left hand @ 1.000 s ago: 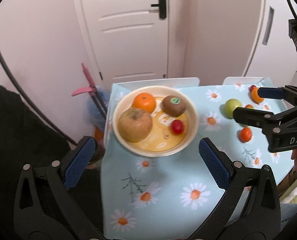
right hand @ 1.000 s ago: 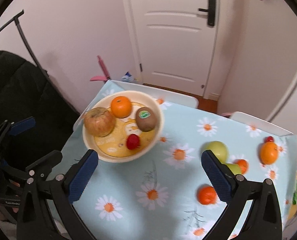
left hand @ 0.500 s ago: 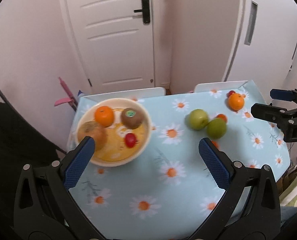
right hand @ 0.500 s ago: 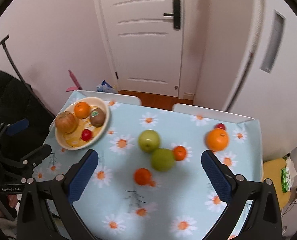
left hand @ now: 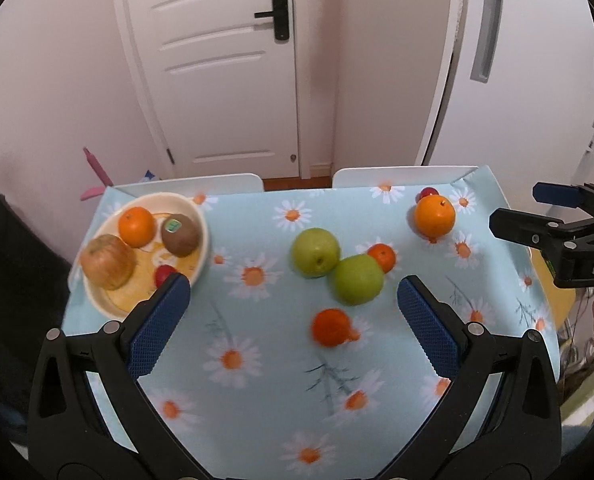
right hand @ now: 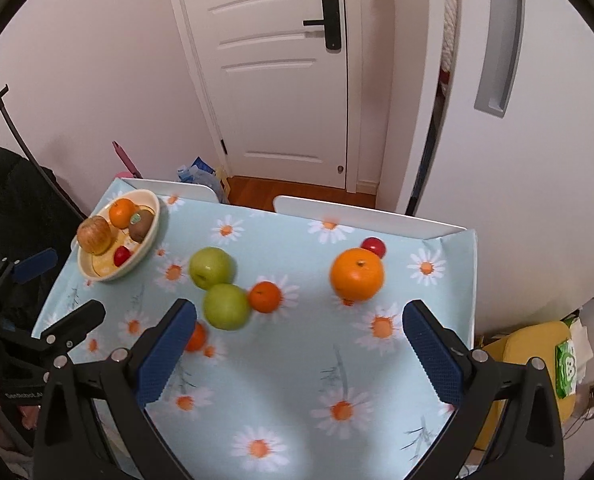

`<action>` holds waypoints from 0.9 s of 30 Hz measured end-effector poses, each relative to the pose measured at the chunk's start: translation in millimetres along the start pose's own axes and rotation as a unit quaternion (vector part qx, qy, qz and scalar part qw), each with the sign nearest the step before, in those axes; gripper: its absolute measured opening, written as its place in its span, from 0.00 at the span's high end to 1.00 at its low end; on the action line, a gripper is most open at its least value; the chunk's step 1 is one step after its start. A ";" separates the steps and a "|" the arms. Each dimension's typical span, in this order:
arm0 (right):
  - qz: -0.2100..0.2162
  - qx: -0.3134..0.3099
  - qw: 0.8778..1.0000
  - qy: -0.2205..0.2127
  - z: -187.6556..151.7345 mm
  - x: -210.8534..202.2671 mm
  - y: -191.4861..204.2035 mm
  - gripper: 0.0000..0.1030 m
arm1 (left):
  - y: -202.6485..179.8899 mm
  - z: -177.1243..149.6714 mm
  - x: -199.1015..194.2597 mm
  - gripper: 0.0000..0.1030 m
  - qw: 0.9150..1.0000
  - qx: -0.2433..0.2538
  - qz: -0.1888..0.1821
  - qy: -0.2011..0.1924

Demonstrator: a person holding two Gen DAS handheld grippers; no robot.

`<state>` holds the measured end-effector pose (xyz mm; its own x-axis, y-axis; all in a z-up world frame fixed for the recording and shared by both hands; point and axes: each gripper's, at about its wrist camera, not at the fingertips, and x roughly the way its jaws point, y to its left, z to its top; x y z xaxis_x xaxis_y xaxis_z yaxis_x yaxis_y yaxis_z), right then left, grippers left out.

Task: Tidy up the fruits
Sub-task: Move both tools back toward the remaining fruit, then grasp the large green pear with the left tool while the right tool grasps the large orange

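While both grippers' jaws gape wide w/ nothing held, kiwi point(left hand: 180, 234) lies sticker-up in bowl point(left hand: 204, 227).

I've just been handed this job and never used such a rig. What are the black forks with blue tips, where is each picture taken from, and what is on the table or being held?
There is no robot arm: a person holds a two-finger gripper in each hand, and a fisheye camera on each looks forward along its fingers. The blue pads are the fingertips. One picture comes from the left gripper, the other from the right gripper; each also shows its partner at the picture's edge. Both stand open and hold nothing.

On the daisy tablecloth, a bowl at the far left holds a reddish apple, a mandarin, a kiwi and a small red fruit. Loose on the cloth are two green apples that touch, a big orange, two small orange fruits and a red fruit behind the big orange.
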<state>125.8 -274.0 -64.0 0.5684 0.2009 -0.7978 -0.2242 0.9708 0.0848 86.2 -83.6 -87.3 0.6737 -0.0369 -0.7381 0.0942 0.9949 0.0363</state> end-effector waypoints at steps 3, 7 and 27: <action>0.008 -0.008 1.000 0.004 -0.5 9.1 -17.9 0.00 | -16.4 -3.7 15.7 0.00 1.000 -0.014 0.012 0.002; 0.016 -0.018 1.000 0.011 -0.5 25.3 -39.6 0.00 | -35.1 -10.5 38.9 0.00 0.999 -0.022 0.022 0.010; 0.052 -0.027 0.997 0.056 -11.1 112.5 -78.3 0.00 | -67.9 -29.8 128.3 0.21 0.997 -0.008 0.027 0.071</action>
<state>198.5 -328.9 -167.0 0.4484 0.2819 -0.8482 -0.3221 0.9362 0.1408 144.4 -153.2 -204.6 0.5662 0.0297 -0.8237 0.0486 0.9964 0.0693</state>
